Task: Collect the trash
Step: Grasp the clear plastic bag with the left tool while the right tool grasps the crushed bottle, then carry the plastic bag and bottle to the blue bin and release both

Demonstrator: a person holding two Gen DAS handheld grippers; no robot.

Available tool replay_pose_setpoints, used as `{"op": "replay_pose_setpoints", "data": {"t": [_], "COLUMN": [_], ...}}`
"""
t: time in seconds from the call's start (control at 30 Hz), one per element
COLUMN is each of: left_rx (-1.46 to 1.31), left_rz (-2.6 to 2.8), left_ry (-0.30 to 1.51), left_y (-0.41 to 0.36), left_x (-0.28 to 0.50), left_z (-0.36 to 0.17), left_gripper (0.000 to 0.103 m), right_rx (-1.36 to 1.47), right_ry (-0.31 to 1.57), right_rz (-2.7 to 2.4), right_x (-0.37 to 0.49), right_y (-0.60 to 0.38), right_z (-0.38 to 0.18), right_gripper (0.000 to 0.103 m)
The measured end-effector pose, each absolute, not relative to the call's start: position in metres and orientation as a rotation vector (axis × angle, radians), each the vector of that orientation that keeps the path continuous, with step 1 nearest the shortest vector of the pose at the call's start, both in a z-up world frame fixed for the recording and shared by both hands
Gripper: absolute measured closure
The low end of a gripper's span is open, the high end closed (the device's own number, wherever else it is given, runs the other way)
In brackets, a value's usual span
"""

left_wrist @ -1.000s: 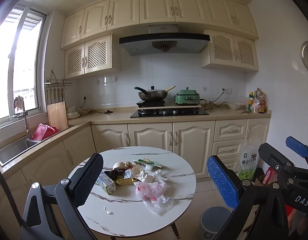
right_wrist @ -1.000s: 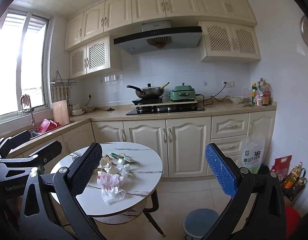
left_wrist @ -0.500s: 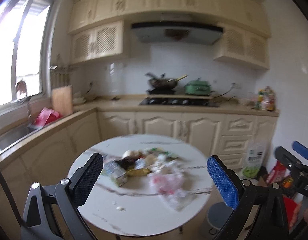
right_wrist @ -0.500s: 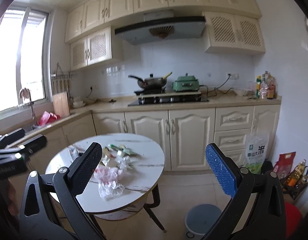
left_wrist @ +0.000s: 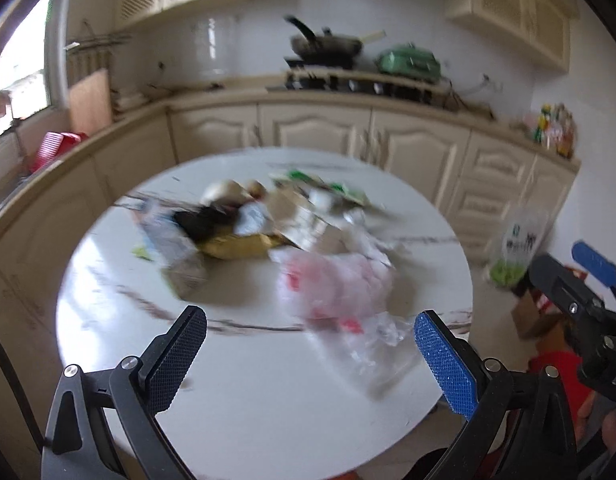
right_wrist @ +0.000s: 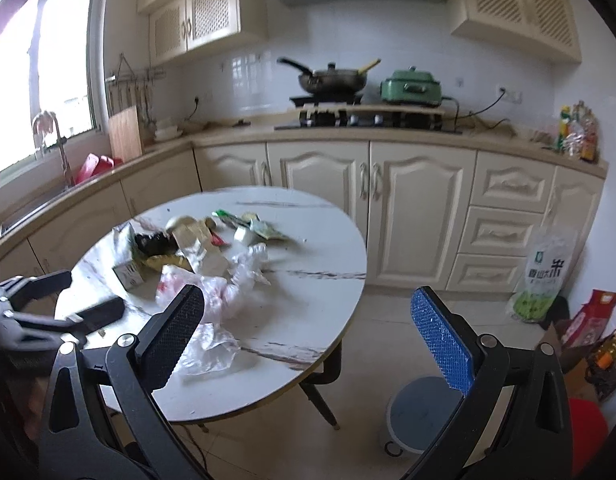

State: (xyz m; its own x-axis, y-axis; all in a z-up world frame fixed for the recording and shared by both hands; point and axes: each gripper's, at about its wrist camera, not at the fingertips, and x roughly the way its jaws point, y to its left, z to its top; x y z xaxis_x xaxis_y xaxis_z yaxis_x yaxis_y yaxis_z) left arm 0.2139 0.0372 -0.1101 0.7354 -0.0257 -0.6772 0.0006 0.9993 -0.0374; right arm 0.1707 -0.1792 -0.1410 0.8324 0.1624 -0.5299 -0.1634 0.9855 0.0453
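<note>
A pile of trash lies on a round white marble table [left_wrist: 108, 320] [right_wrist: 332, 248]: a pink and clear plastic bag [left_wrist: 336, 284] [right_wrist: 220, 292], a yellow wrapper [left_wrist: 240, 246], a small carton [right_wrist: 128, 274], green wrappers [right_wrist: 264, 230]. My left gripper [left_wrist: 308, 356] is open and empty, low over the table's near side, just short of the bag; it also shows in the right wrist view [right_wrist: 48, 312]. My right gripper [right_wrist: 308, 344] is open and empty, off the table's right edge; it shows in the left wrist view [left_wrist: 580, 284]. A grey bin [right_wrist: 424, 416] stands on the floor.
Cream cabinets [right_wrist: 420, 208] and a counter run behind the table, with a stove, a wok [right_wrist: 332, 78] and a green pot [right_wrist: 412, 86]. A sink [right_wrist: 48, 196] is at left. A rice bag [right_wrist: 544, 280] and packages [right_wrist: 592, 316] stand on the floor at right.
My left gripper has moved forward and down toward the table, so the trash pile looks much nearer and blurred. My right gripper has moved slightly closer. Both stay open.
</note>
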Motion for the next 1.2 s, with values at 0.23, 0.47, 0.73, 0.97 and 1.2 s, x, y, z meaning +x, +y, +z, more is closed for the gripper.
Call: {"op": "replay_pose_setpoints", "data": {"t": [0.23, 0.47, 0.73, 0.97, 1.2], "left_rx": [0.012, -0.009, -0.058, -0.066, -0.102], "left_rz": [0.009, 0.018, -0.022, 0.064, 0.081], "left_ry": [0.856, 0.893, 0.857, 0.825, 0.789], "left_y": [0.015, 0.019, 0.065, 0.108, 0.121], "left_x": [0.294, 0.333, 0.307, 0.267, 0.242], "left_z": [-0.151, -0.165, -0.17, -0.162, -0.15], "left_gripper": [0.001, 0.008, 0.017, 0.017, 0.017], "right_rx": [0.016, -0.012, -0.097, -0.158, -0.191], "right_ry": [0.603, 0.644, 0.744, 0.887, 0.94], "right_rz": [0.15, 0.182, 0.341, 0.464, 0.475], "right_x": [0.212, 0.247, 0.288, 0.319, 0.324], "right_y": [-0.199, -0.195, -0.145, -0.097, -0.082], "right_z": [-0.159, -0.173, -0.188, -0.22, -0.232], "right_gripper": [0.0, 0.0, 0.0, 0.003, 0.055]}}
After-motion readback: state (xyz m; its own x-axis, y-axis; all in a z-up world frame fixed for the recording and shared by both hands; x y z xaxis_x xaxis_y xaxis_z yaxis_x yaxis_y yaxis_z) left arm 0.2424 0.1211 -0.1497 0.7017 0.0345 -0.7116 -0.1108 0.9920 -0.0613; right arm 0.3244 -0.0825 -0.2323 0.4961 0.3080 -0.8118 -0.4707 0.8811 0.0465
